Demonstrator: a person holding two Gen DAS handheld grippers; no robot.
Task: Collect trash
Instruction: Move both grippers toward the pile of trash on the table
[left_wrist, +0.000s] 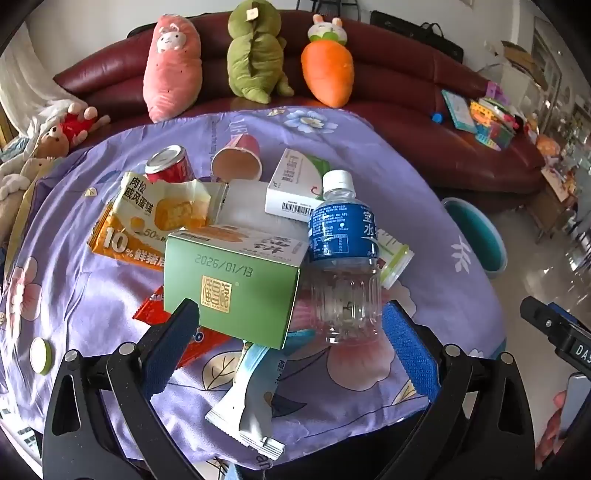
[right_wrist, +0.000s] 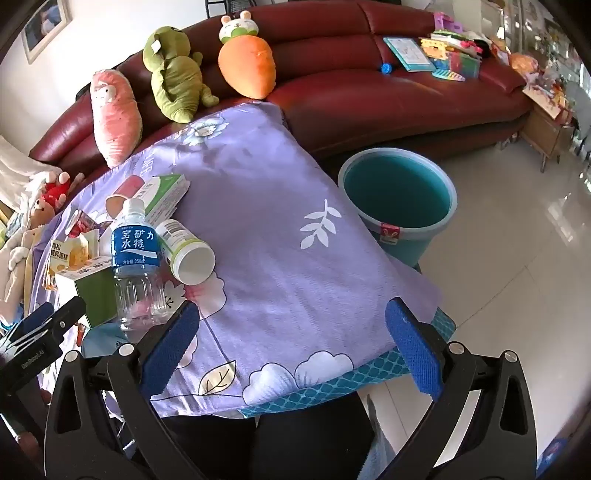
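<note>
A pile of trash lies on a purple flowered cloth (left_wrist: 436, 229). It includes a green box (left_wrist: 232, 284), an upright clear bottle with a blue label (left_wrist: 341, 254), wrappers (left_wrist: 147, 218), a red can (left_wrist: 168, 164), a paper cup (left_wrist: 238, 157) and a white box (left_wrist: 295, 188). My left gripper (left_wrist: 291, 350) is open just in front of the green box and bottle, holding nothing. My right gripper (right_wrist: 291, 347) is open and empty over the cloth's near right corner. The bottle (right_wrist: 135, 258) and a white tub (right_wrist: 186, 251) lie to its left. A teal bucket (right_wrist: 397, 195) stands on the floor, right of the table.
A red sofa (right_wrist: 369, 81) behind the table carries plush toys (left_wrist: 255, 51) and, at its right end, books and toys (right_wrist: 443, 55). A small green-rimmed lid (left_wrist: 40, 354) lies on the cloth at the left. Tiled floor (right_wrist: 517, 240) lies to the right.
</note>
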